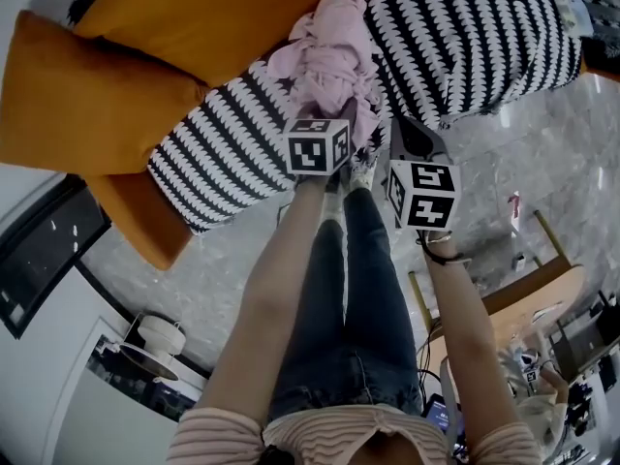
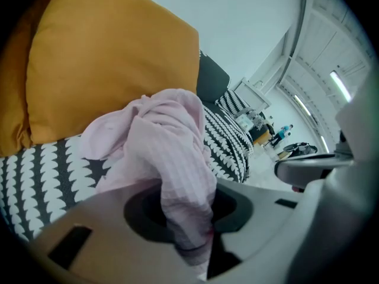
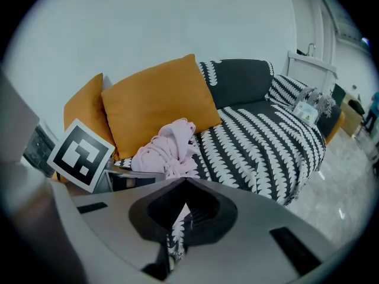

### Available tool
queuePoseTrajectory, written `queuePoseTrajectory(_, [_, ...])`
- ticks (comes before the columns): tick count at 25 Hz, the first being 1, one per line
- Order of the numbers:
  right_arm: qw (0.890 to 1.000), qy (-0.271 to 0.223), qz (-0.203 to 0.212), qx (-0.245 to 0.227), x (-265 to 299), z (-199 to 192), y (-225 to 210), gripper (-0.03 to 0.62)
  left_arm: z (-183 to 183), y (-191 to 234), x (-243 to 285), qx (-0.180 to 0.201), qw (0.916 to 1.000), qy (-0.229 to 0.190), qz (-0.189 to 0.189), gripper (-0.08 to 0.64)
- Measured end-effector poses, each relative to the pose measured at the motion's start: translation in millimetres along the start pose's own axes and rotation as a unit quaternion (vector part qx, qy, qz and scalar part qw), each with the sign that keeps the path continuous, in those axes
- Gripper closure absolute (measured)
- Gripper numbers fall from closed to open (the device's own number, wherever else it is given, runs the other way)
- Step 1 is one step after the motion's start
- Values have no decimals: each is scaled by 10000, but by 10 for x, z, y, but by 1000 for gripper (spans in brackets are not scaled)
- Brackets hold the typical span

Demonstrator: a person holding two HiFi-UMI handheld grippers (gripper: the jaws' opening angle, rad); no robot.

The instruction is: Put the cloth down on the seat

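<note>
The crumpled pale pink cloth (image 1: 329,61) lies on the black-and-white patterned sofa seat (image 1: 475,37), straight ahead of the left claw (image 2: 186,203), which clamps one fold; the right claw (image 3: 183,187), closed and empty, waits just beside.

Head view: high, looking steeply down onto sofa seat (image 1: 465,37). Left gripper view: low, close behind pink cloth (image 2: 169,141), facing orange cushion (image 2: 106,58). Right gripper view: farther back (whole seat visible). All share cloth, cushion, seat.
</note>
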State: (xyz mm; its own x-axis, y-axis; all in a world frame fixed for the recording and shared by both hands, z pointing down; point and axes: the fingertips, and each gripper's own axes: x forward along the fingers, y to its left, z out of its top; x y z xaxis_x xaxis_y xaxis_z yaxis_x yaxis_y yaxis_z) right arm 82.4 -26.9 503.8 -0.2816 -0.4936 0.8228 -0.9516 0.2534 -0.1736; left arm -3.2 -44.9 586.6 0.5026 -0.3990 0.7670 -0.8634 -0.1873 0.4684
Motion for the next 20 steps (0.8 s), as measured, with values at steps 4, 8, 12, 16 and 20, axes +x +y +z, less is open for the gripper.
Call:
queuePoseTrajectory(4, [10000,-18,16,19,-11,-15,6,584,-19,-3,16,19,10000,66,72,437])
queuePoseTrajectory(8, [10000,-44,3,8,-17,-12,8,584,-29,-6,48,6,9997,160,170,428])
queuePoseTrajectory(12, [10000,-95,-16,1,-72,0,12,584,-31,-14,32,-42,9994,207,265,409])
queuePoseTrajectory(16, [9999,-164,-49,12,-143,27,-2,584,-38,-30,7,-82,9991,261,324,385])
queuePoseTrajectory(20, [9997,-221,-62,26,-212,57,-8,584,-53,-5,-42,-142,9981,309,505,350])
